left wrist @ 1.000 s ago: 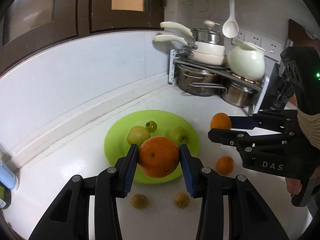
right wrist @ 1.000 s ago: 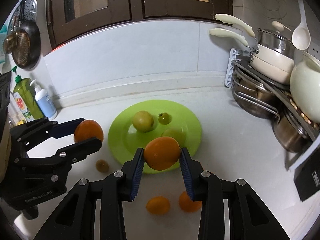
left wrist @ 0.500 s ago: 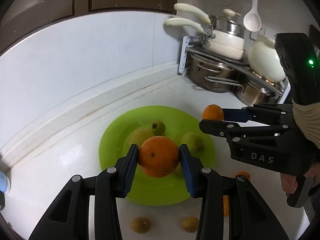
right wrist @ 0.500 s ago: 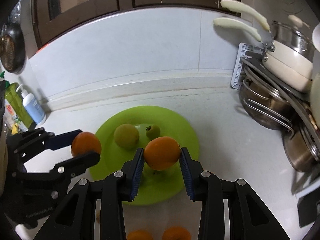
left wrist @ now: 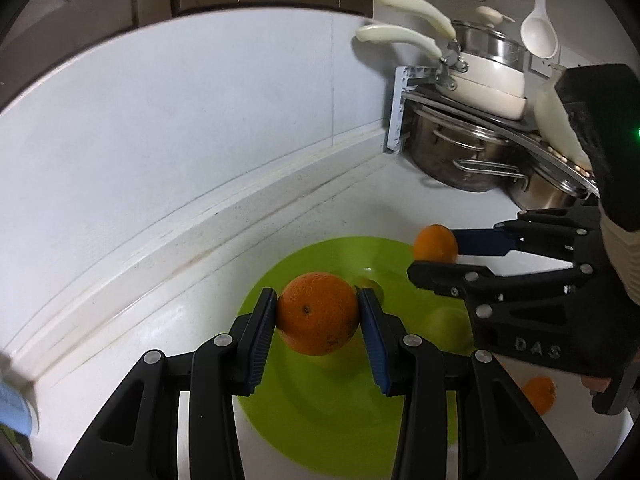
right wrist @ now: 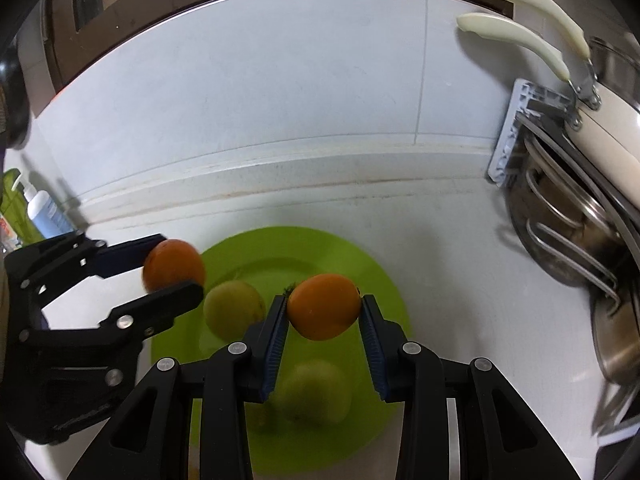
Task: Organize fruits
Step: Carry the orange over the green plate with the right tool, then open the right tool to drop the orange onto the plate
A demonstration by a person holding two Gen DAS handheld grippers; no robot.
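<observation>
My left gripper [left wrist: 318, 314] is shut on a large orange [left wrist: 318, 313] and holds it above the near left part of the green plate [left wrist: 328, 424]. My right gripper [right wrist: 323, 307] is shut on a smaller orange [right wrist: 323, 306] over the plate [right wrist: 376, 276]. Each gripper with its orange shows in the other view: the right one [left wrist: 434, 250] at the plate's right edge, the left one [right wrist: 173, 268] at its left edge. Two green apples [right wrist: 234, 308] [right wrist: 316, 396] lie on the plate. A small dark-stemmed fruit is mostly hidden behind my fingers.
A loose orange [left wrist: 540, 394] lies on the white counter right of the plate. A rack of steel pots and cream pans [left wrist: 472, 128] stands at the back right. Soap bottles [right wrist: 40, 208] stand at the far left by the wall.
Both grippers have moved forward and lower over the plate, each still holding its orange. The small fruits on the counter in front of the plate have left the views.
</observation>
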